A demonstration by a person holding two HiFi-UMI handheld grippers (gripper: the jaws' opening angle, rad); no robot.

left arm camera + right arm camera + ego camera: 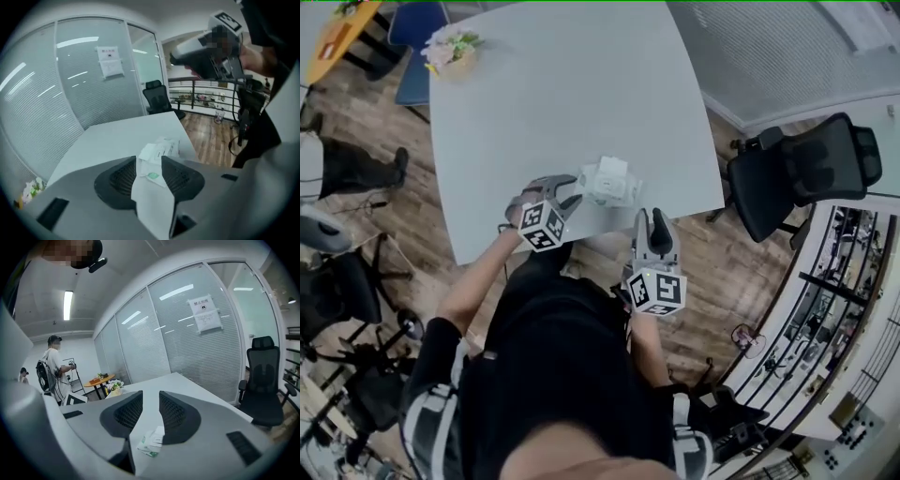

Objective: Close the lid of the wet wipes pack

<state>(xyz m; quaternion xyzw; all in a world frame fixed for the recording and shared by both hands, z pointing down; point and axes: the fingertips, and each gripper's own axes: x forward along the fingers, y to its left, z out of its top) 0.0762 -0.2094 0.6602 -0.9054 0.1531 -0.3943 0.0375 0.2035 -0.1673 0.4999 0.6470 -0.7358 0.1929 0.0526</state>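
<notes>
The wet wipes pack (pixel 610 180) is a white soft pack with a green label, lying near the front right corner of the pale table (pixel 544 103). A white flap on its top looks raised. My left gripper (pixel 573 191) is just left of the pack, pointing at it, jaws open and apart from it. In the left gripper view the pack (pixel 161 150) shows in the gap of the open left gripper (pixel 149 161). My right gripper (pixel 652 217) hovers at the table's front edge, below the pack. In the right gripper view its jaws (pixel 150 397) stand open over the pack (pixel 151 442).
A bunch of flowers (pixel 451 47) sits at the table's far left corner. A black office chair (pixel 806 173) stands right of the table, by the glass wall. A person with a backpack (pixel 51 366) and a round wooden table (pixel 99 378) are far off.
</notes>
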